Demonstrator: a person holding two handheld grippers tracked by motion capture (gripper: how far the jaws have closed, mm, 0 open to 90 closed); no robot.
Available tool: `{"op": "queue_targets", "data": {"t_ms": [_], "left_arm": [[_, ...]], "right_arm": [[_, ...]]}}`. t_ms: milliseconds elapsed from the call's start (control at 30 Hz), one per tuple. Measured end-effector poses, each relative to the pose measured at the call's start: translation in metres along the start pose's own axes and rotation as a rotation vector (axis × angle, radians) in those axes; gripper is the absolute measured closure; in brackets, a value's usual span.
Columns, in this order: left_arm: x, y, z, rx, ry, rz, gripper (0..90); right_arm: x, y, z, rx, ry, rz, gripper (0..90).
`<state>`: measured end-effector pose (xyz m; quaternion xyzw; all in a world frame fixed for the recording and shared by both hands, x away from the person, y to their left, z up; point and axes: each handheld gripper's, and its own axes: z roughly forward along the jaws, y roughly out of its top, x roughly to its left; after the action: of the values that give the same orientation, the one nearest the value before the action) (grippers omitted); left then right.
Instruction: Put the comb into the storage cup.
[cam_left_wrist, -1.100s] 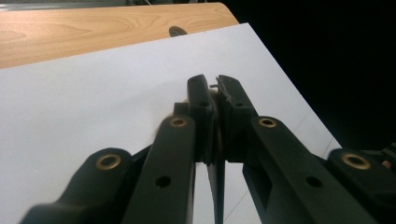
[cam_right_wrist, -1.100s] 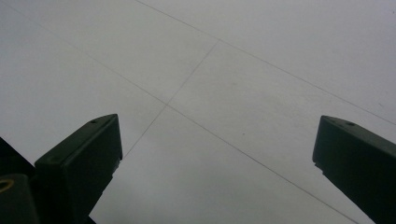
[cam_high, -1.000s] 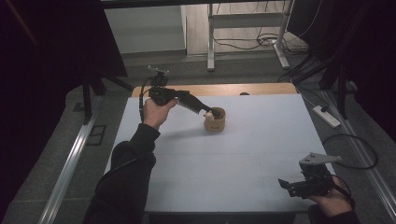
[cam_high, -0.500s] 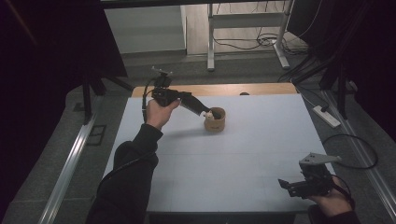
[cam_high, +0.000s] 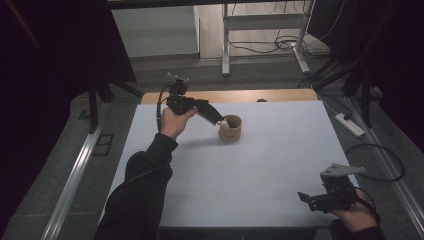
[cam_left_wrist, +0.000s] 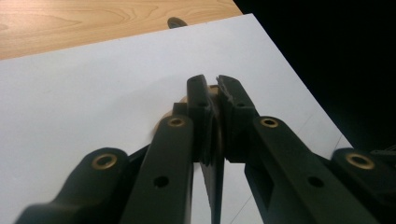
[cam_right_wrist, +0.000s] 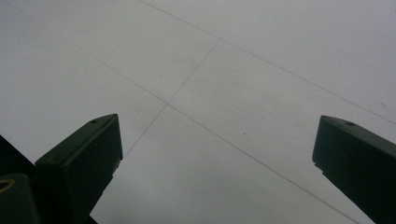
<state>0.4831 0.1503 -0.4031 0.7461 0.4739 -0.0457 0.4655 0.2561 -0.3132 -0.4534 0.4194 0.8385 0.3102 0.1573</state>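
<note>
The left claw (cam_high: 220, 120) is clamped together on the rim of the tan cup (cam_high: 231, 128), near the counter's (cam_high: 250, 170) far edge. The right claw (cam_high: 306, 198) is held apart near the right front corner. No writing can be read.

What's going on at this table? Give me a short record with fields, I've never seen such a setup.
Surface: white table, wooden strip along its far edge
Object: small tan cup standing at the far middle
Left hand-held gripper: jaws closed at the cup's rim, on something pale that is too small to make out
Right hand-held gripper: jaws wide open, nothing between them, at the near right corner
Person: dark sleeve reaching from the near edge
</note>
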Motion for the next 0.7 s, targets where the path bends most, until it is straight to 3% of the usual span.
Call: {"op": "queue_targets", "data": {"t_ms": [300,500,700], "left_arm": [[-0.0016,-0.0006,-0.0015,-0.035,0.037,0.043,61.9],[-0.0057,-0.0026,0.0004,-0.043,0.101,0.129,48.6],[-0.0075,-0.0034,0.0036,-0.046,0.147,0.160,32.8]], "right_arm": [[0.0000,-0.0001,-0.0001,0.000,0.001,-0.001,1.9],[0.0008,-0.0001,-0.0004,-0.004,0.002,-0.006,1.9],[0.0009,-0.0002,-0.0005,-0.006,0.002,-0.008,1.8]]}}
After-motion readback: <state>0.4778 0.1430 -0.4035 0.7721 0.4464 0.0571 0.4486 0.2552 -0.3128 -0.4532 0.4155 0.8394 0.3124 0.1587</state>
